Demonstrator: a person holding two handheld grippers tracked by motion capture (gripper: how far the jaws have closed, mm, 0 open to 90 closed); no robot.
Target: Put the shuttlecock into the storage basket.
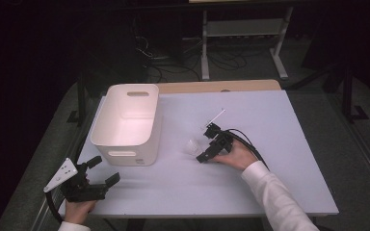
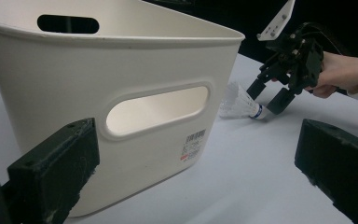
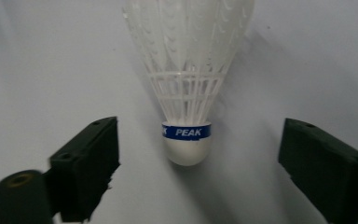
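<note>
- My right gripper (image 1: 206,143) is down at the table (image 1: 270,183), right of centre, jaws straddling the shuttlecock (image 3: 186,93). They stand apart on either side of the cork with bare gaps; nothing gripped yet.
- The shuttlecock lies on its side, just right of the bin (image 1: 125,122), cork toward my right gripper, feathers pointing away. That suits a pinch on the cork, the firm part, rather than on the skirt, which I judge would crush.
- In the left gripper view the right gripper (image 2: 266,100) comes in tilted down, tips at table level beside the blue band. I read that as lined up for a low grab.
- My left gripper (image 1: 101,173) sits at the near left corner of the table, jaws wide, holding nothing, aimed at the bin's near wall (image 2: 121,116). Parked out of the way, I'd say.
- The bin stands upright, open top, left of centre: the likely drop spot, within short reach of the shuttlecock.
- Count: one shuttlecock, one white bin with cut-out handles, two grippers, one table.
</note>
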